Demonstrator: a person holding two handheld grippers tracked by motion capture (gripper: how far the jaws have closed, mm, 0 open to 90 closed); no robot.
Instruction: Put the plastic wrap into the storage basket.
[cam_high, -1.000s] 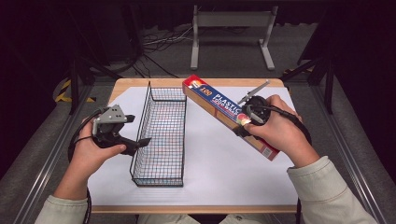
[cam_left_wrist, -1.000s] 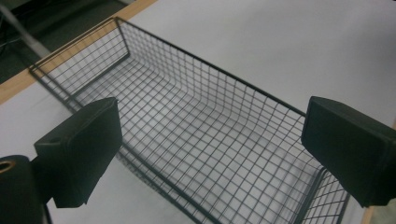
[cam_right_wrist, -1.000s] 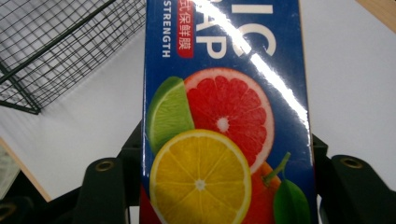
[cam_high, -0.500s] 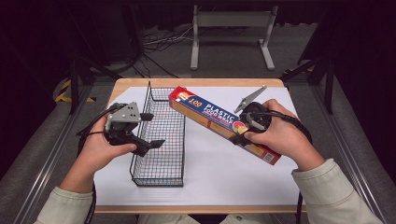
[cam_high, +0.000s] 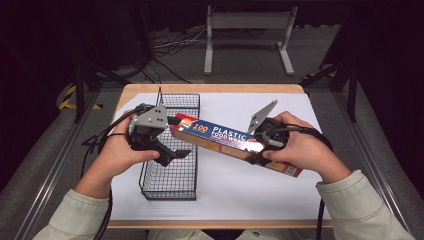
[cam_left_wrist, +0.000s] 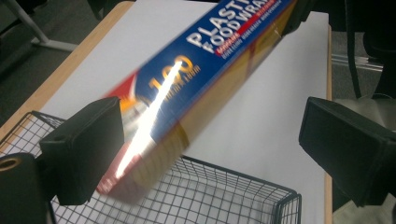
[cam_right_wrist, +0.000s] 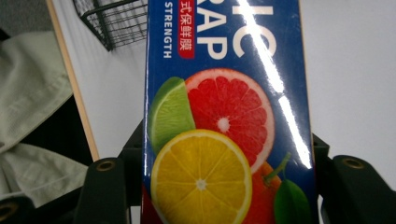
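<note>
Your right claw (cam_high: 256, 150) pinches the wrap box (cam_high: 225, 140), held slanting with its far end over the basket (cam_high: 170, 187), between your left claw's (cam_high: 176, 136) spread jaws.

I read "100" and "PLASTIC FOOD WRAP" in white capitals on the blue face of the wrap box (cam_high: 235, 143). In my right tool's view, the same box (cam_right_wrist: 224, 116) shows "STRENGTH" sideways beside Chinese characters on a red strip.
</note>
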